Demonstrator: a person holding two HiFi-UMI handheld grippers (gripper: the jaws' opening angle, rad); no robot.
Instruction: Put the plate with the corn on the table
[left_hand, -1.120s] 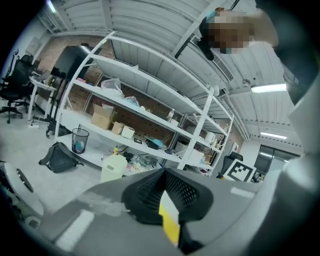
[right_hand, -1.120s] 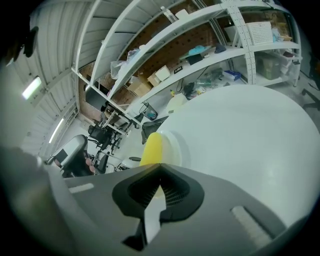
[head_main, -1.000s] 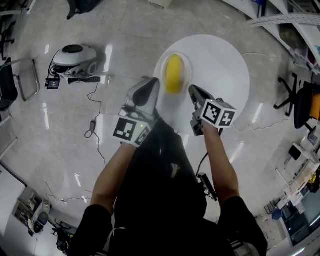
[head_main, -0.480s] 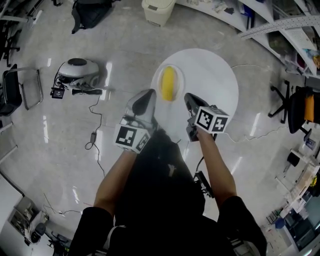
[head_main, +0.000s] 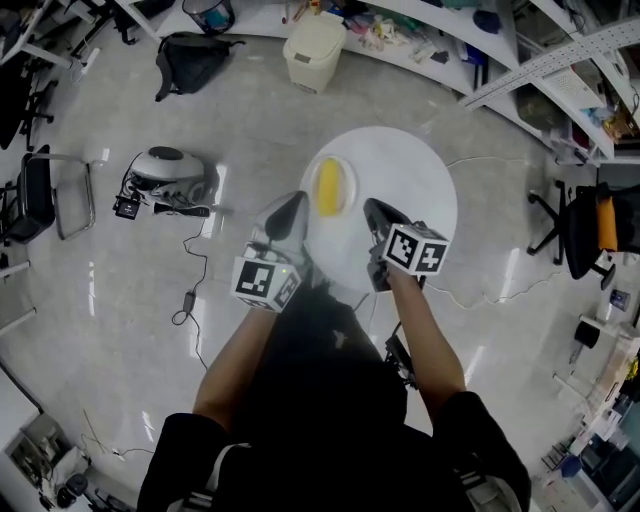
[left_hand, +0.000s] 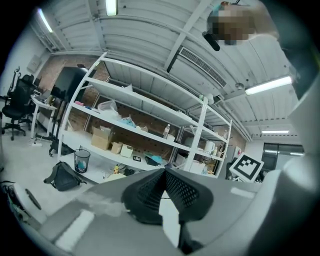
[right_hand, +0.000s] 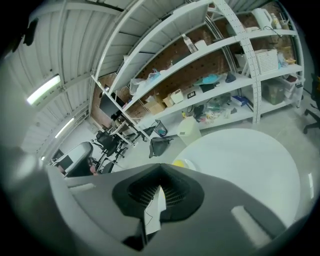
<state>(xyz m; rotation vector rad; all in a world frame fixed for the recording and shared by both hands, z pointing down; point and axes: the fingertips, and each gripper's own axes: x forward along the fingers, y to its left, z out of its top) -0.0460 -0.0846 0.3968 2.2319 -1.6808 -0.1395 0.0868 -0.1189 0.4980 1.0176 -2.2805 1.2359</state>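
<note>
We hold left gripper (head_main: 290, 212) and right gripper (head_main: 374, 213) clenched, empty. Plate (head_main: 350, 186) with corn (head_main: 328, 186) sits on bench (head_main: 412, 190) at 12 o'clock, so the task looks done.

Glossy grey floor (head_main: 100, 330) all round, catching the glare, with a cable (head_main: 190, 270) snaking across it and a black bag (head_main: 190, 55) lying near a cream bin (head_main: 315, 40). White shelves (left_hand: 200, 130) line a brick wall (right_hand: 215, 55), loaded with boxes, under strip lights (left_hand: 267, 85) on a ribbed ceiling. There's a black chair (head_main: 35, 195) on the left and another (head_main: 590, 225) with orange on it far right.
</note>
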